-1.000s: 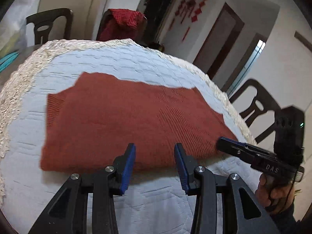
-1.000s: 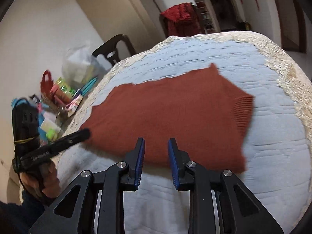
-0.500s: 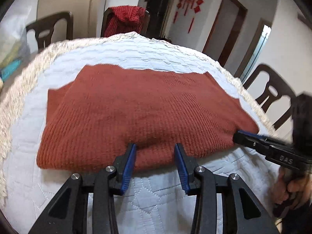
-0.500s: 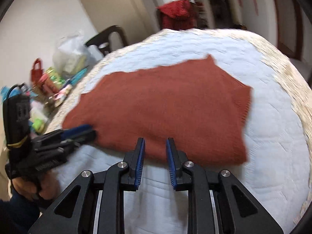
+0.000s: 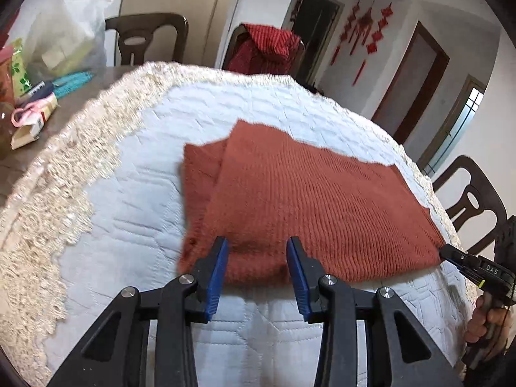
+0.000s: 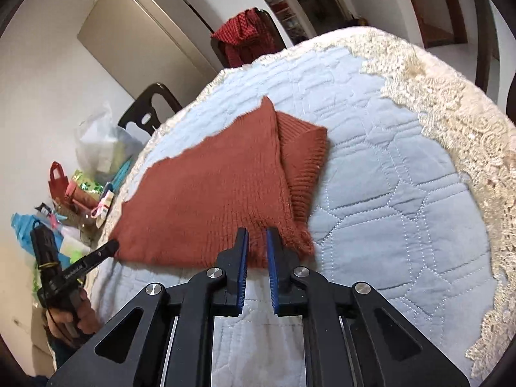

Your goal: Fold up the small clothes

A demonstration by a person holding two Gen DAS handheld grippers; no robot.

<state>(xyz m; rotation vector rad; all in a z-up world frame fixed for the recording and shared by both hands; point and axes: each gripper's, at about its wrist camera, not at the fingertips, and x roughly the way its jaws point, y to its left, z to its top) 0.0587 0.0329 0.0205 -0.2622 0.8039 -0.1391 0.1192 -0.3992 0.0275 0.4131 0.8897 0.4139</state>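
A rust-red knit garment [image 5: 309, 206] lies folded flat on the pale blue quilted table cover [image 5: 129, 193]. My left gripper [image 5: 257, 254] is at the garment's near edge with its jaws apart, the cloth edge between them. My right gripper [image 6: 257, 242] is at the near right corner of the garment [image 6: 209, 200], its jaws narrowly apart around the hem. The ribbed cuff [image 6: 300, 164] sticks out from under the fold on the right. Each gripper also shows in the other's view: the right one [image 5: 451, 254] and the left one [image 6: 111, 245] touch the garment's corners.
Lace trim [image 6: 467, 135] rims the round table. Dark chairs [image 5: 474, 200] stand around it, one draped with red cloth [image 5: 267, 48]. Bags, packets and clutter [image 6: 80, 193] sit on a surface to the left of the table.
Both grippers have moved in to the garment's near edge. The garment now looks narrower, with the cuff side showing beneath a folded layer.
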